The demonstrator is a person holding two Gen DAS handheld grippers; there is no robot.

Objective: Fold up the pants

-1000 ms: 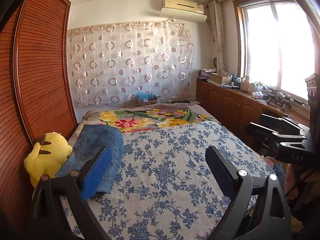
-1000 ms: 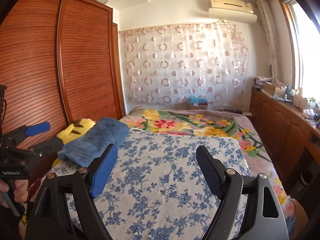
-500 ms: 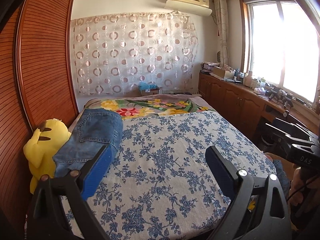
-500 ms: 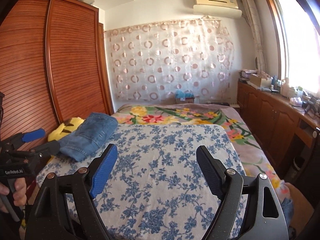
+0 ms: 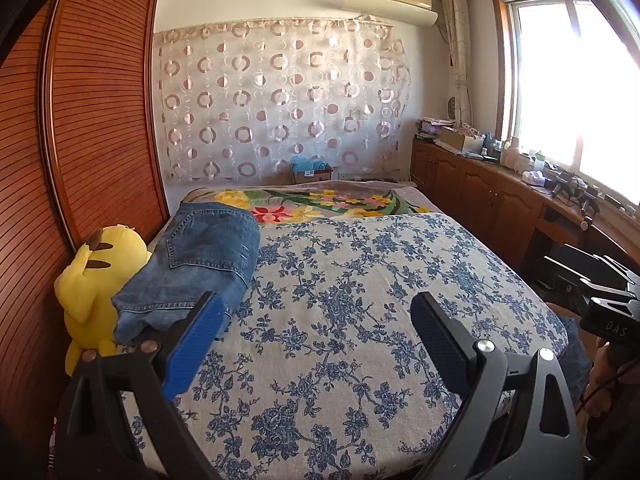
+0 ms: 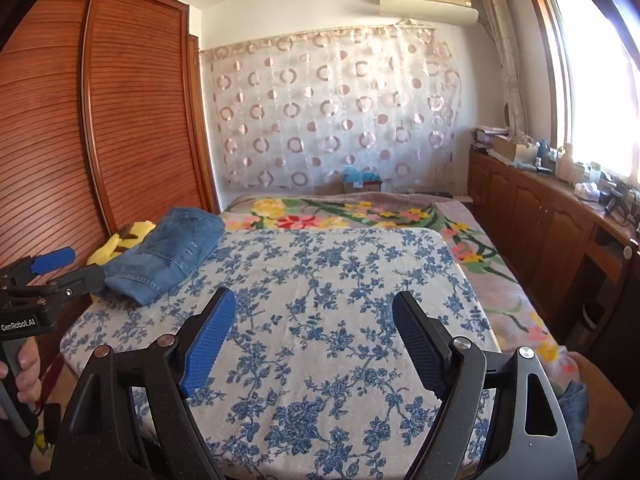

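Folded blue jeans [image 5: 192,268] lie at the left edge of the bed on the blue floral sheet [image 5: 340,320]; they also show in the right wrist view [image 6: 168,252]. My left gripper [image 5: 316,320] is open and empty, held back from the bed's near end, right of the jeans. My right gripper [image 6: 314,312] is open and empty above the near end of the sheet [image 6: 328,280]. Each gripper shows at the edge of the other's view, the right [image 5: 592,280] and the left [image 6: 52,268].
A yellow plush toy [image 5: 96,280] leans beside the jeans against the wooden wardrobe [image 5: 80,140]. A flowered blanket [image 5: 312,202] covers the far end of the bed. Wooden cabinets [image 5: 500,200] with clutter run under the window on the right.
Both grippers have pulled back and risen away from the bed, so more of the sheet and room shows. The jeans have not moved. Both grippers stay open.
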